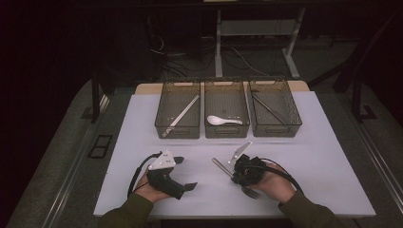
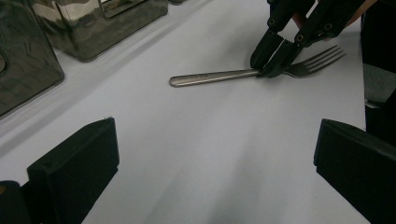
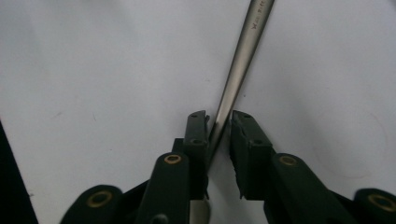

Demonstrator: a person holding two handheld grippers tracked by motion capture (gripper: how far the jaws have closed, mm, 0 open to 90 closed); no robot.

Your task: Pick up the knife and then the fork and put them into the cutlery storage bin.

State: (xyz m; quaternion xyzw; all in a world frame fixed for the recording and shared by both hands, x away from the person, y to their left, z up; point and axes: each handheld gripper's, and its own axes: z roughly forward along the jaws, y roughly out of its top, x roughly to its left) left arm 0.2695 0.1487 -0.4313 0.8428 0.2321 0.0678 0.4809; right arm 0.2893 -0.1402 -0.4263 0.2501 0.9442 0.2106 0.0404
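A metal fork [image 1: 219,165] lies flat on the white table [image 1: 323,156], handle toward the bins and tines toward the person. My right gripper [image 1: 236,175] points down over its neck. In the right gripper view the fork's handle [image 3: 243,51] runs between the two pads of the right gripper [image 3: 219,123]; one pad is against it and the other stands a sliver off. The left gripper view shows the same fork [image 2: 210,77] with the right gripper [image 2: 268,70] astride it. My left gripper [image 1: 186,173] rests to the left with its jaws wide apart and nothing between them [image 2: 215,177].
Three dark mesh bins stand in a row at the back. The left bin [image 1: 164,124] holds a long metal utensil [image 1: 183,113], the middle bin [image 1: 227,132] a white spoon [image 1: 223,120], and the right bin [image 1: 295,121] a dark slim utensil [image 1: 268,108].
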